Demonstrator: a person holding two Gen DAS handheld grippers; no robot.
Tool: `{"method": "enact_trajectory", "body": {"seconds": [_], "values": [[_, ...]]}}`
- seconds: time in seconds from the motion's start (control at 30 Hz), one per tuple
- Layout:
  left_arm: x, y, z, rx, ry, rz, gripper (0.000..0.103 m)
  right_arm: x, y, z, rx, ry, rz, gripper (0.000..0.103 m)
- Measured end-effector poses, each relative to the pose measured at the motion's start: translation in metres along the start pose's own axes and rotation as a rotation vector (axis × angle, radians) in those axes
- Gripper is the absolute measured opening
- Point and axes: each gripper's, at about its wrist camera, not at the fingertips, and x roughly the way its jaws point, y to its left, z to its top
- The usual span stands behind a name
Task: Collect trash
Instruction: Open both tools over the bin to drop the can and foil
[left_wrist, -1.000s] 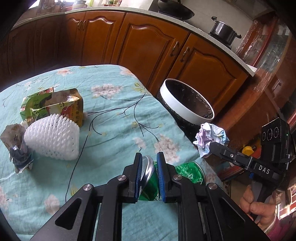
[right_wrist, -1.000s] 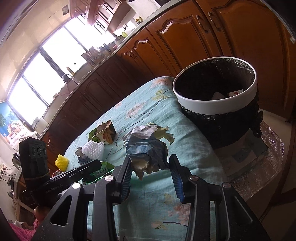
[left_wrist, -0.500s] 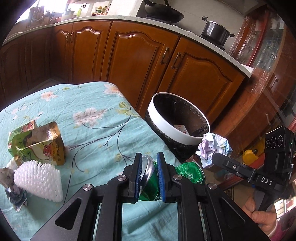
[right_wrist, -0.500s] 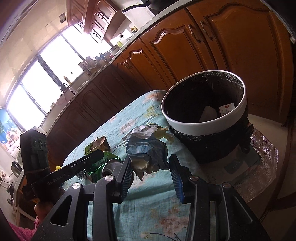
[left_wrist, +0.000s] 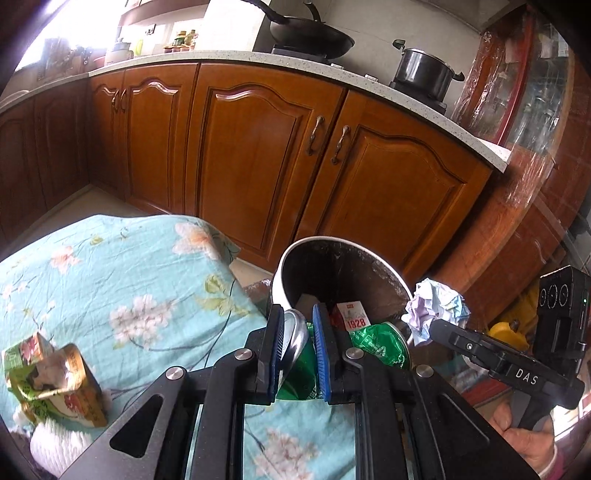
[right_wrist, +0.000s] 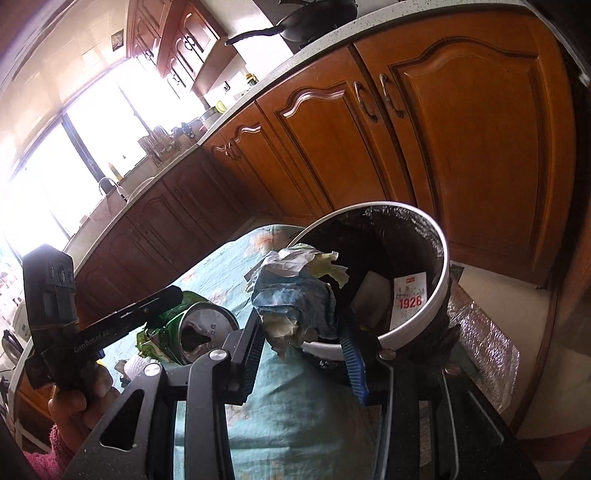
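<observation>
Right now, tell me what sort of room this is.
A home kitchen, most likely: a wok and pot sit on the stove, wooden cabinets run under the counter, and a sink tap stands by the window.

The white foam net (left_wrist: 55, 446) is cut off by the left wrist view's lower edge; the left gripper (left_wrist: 298, 321) hides the crushed green can (left_wrist: 380, 347)'s middle, possibly flattened.

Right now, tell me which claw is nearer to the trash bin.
Right, narrowly. The right claw holds crumpled paper right at the trash bin rim. The left claw grips a crushed green can just short of the bin, over the table edge.
</observation>
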Motion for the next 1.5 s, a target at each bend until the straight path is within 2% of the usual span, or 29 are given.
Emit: {"method": "enact_trajectory", "body": {"seconds": [0.23, 0.47, 0.8, 0.9, 1.0, 1.17, 1.27, 1.4, 1.5], "values": [[0.051, -0.016, 0.026, 0.022, 0.013, 0.042, 0.014, 0.016, -0.017, 0.023, -0.014, 0.015, -0.065, 0.041], [0.097, -0.035, 0.042, 0.058, 0.054, 0.079, 0.014, 0.035, -0.031, 0.031, -0.027, 0.069, -0.102, 0.041], [0.129, -0.047, 0.047, 0.109, 0.096, 0.121, 0.015, 0.05, -0.043, 0.035, -0.036, 0.117, -0.134, 0.041], [0.133, -0.05, 0.045, 0.124, 0.105, 0.132, 0.015, 0.054, -0.045, 0.036, -0.037, 0.124, -0.136, 0.042], [0.138, -0.053, 0.045, 0.133, 0.125, 0.123, 0.016, 0.057, -0.048, 0.038, -0.035, 0.126, -0.136, 0.05], [0.13, -0.052, 0.046, 0.13, 0.103, 0.127, 0.027, 0.058, -0.056, 0.041, -0.004, 0.123, -0.136, 0.055], [0.118, -0.049, 0.043, 0.115, 0.084, 0.124, 0.028, 0.053, -0.059, 0.04, 0.01, 0.109, -0.132, 0.057], [0.094, -0.036, 0.032, 0.065, 0.059, 0.114, 0.04, 0.048, -0.058, 0.037, 0.029, 0.097, -0.123, 0.059], [0.07, -0.025, 0.018, 0.023, 0.042, 0.11, 0.042, 0.044, -0.051, 0.033, 0.031, 0.091, -0.106, 0.06]]}}
